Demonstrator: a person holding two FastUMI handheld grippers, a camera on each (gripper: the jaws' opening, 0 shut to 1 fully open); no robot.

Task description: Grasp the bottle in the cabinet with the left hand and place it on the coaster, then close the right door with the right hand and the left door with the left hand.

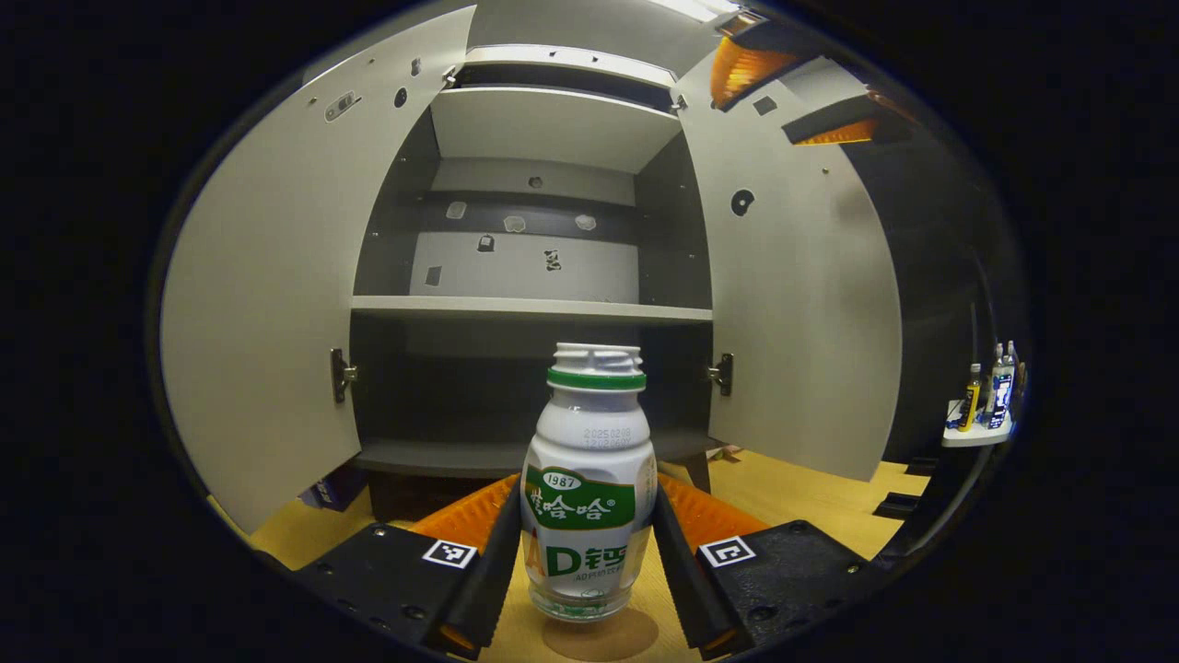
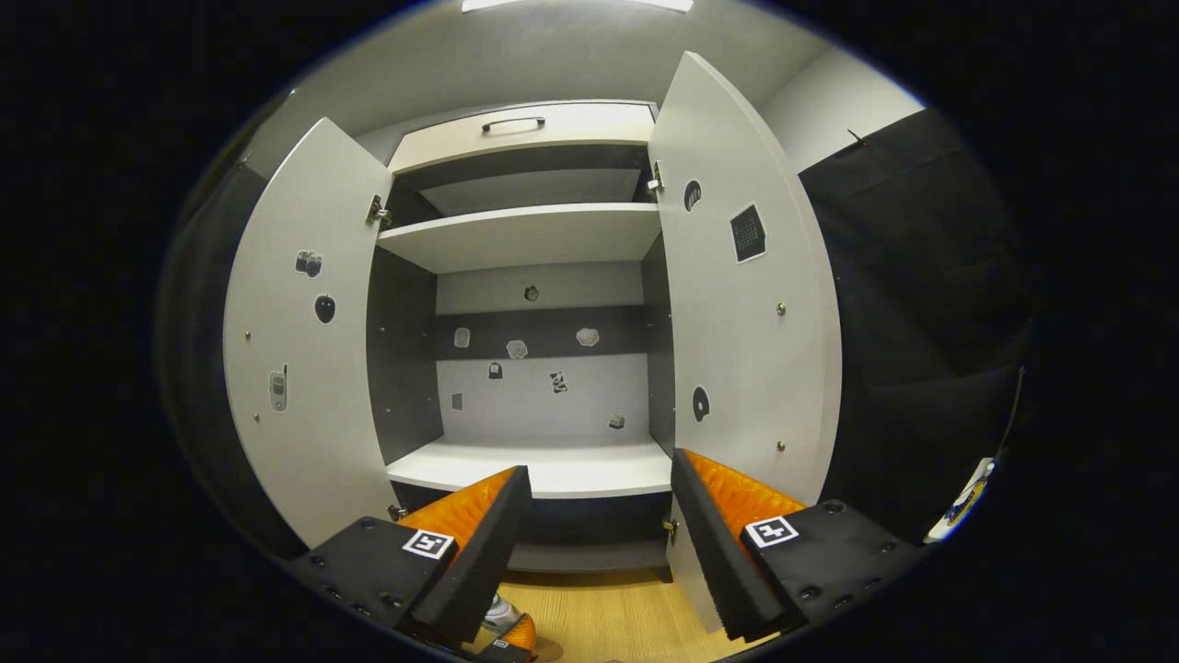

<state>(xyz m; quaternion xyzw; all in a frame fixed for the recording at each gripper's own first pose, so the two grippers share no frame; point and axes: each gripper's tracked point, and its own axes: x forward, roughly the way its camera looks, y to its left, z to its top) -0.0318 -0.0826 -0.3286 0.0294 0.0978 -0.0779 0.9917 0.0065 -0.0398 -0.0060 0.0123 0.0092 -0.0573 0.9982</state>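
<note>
- Looking down the left gripper (image 1: 589,552), its two fingers sit right against both sides of the small white plastic drink bottle with the green neck band and green label (image 1: 588,479), so I'd call that a pinch on the bottle.
- That bottle is upright, out of the tall grey two-door cabinet (image 1: 534,304), and right over a round brownish coaster (image 1: 601,635) on the light wooden table (image 1: 792,497). Can't quite tell whether the base is already resting on the coaster or a hair above it.
- Both doors are swung wide: the left door (image 1: 267,304) and the right door (image 1: 792,304) stand fully open, shelves bare apart from some stickers on the back wall.
- The right gripper (image 2: 599,543) has its fingers spread with nothing between them, held up facing the middle shelf (image 2: 543,470), close to the inner edge of the right door (image 2: 737,322). At the bottom of that view you can just catch the bottle's cap (image 2: 499,611).
- My read: this is the putting-down part of the job, doors to follow.
- Next move calls for making sure the base is flat and centred on the coaster, then spreading the fingers evenly and backing straight out so the narrow bottle doesn't tip.
</note>
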